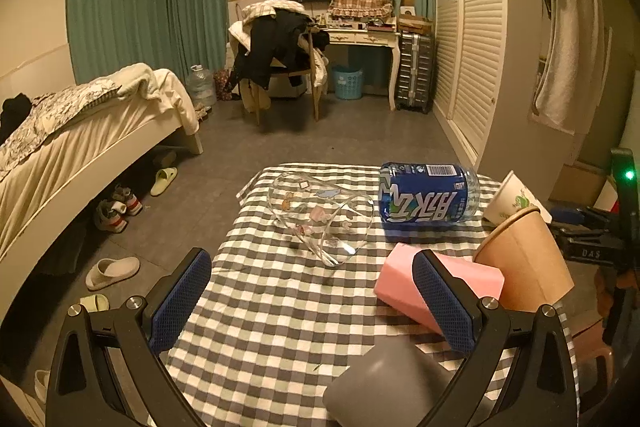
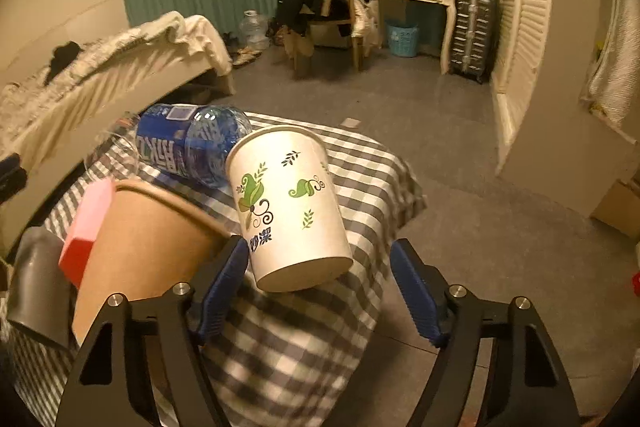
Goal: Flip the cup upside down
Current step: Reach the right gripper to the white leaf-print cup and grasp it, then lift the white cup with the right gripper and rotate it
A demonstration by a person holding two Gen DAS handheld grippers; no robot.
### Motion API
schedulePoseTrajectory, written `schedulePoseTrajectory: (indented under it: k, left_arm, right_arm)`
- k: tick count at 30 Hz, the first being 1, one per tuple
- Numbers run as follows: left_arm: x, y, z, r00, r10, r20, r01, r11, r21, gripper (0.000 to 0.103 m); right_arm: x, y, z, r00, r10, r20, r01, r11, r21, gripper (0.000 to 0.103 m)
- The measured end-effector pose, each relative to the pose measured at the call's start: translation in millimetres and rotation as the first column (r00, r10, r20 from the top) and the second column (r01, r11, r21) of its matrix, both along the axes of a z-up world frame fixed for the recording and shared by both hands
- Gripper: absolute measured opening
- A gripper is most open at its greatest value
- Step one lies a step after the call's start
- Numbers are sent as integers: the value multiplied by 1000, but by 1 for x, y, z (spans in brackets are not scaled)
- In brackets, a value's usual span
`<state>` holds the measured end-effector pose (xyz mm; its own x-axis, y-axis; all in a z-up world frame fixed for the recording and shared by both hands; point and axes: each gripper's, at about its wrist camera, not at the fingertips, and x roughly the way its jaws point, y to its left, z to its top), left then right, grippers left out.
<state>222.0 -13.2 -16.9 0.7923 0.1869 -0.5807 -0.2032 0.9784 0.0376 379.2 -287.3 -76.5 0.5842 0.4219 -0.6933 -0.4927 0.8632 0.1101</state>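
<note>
A white paper cup with green leaf prints (image 2: 288, 207) lies tilted on the checkered table (image 2: 304, 347), base toward me, mouth pointing away; it also shows in the left wrist view (image 1: 514, 199). My right gripper (image 2: 320, 287) is open with the cup's base between its fingers, not clamped. A brown paper cup (image 2: 148, 243) lies beside it to the left, also seen in the left wrist view (image 1: 528, 259). My left gripper (image 1: 312, 303) is open and empty above the table (image 1: 280, 307). A clear glass cup (image 1: 320, 217) lies on its side ahead of it.
A blue water bottle (image 1: 428, 195) lies on its side at the table's far edge. A pink cup (image 1: 432, 287) and a grey cup (image 1: 388, 383) lie near the left gripper's right finger. Bed at left, wardrobe at right, floor beyond the table edges.
</note>
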Motion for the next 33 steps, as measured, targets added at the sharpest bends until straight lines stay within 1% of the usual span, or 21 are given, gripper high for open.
schedulePoseTrajectory:
  k: [3,7,11,14,18,20,23,24,25,27,29,30,33]
  left_arm:
    - [3,-3,0,1000,-18,0,18,1000,16,103]
    - [5,-5,-2,999,-36,-3,36,999,19,103]
    - [5,-5,-6,999,-37,-11,37,999,20,103]
    - [1,-3,-5,999,-29,-15,29,999,12,103]
    - [-14,-3,7,1000,-30,0,30,1000,1,103]
    - [-27,-4,16,999,-37,8,37,999,-4,103]
    - [-53,-6,33,999,-43,31,43,999,4,103]
    - [-61,-7,38,998,-44,36,44,999,7,103]
    - [-71,-7,43,998,-47,44,47,999,8,103]
    - [-93,-7,54,997,-56,61,55,998,14,103]
    - [-115,-7,63,995,-71,74,70,997,23,103]
    - [-127,-6,67,994,-80,79,78,997,27,103]
    - [-158,2,72,992,-84,90,82,996,27,103]
  right_arm:
    - [8,6,-6,999,32,-22,-31,999,31,71]
    - [15,11,-12,997,61,-50,-58,997,59,57]
    - [11,11,-11,996,74,-53,-68,992,107,57]
    - [1,8,0,999,39,-28,-36,994,103,56]
    - [-24,3,33,999,-18,28,17,998,60,56]
    - [-45,4,56,997,-35,63,33,999,34,56]
    - [-87,8,90,993,-62,96,60,998,20,56]
    - [-111,12,106,988,-85,125,86,996,1,56]
    - [-124,16,114,986,-94,138,96,995,-4,56]
    - [-167,26,133,976,-122,182,127,992,-21,56]
    - [-207,41,146,963,-140,230,155,987,-47,56]
    - [-235,52,152,955,-149,255,169,984,-57,56]
    - [-286,71,157,951,-166,262,182,983,-38,56]
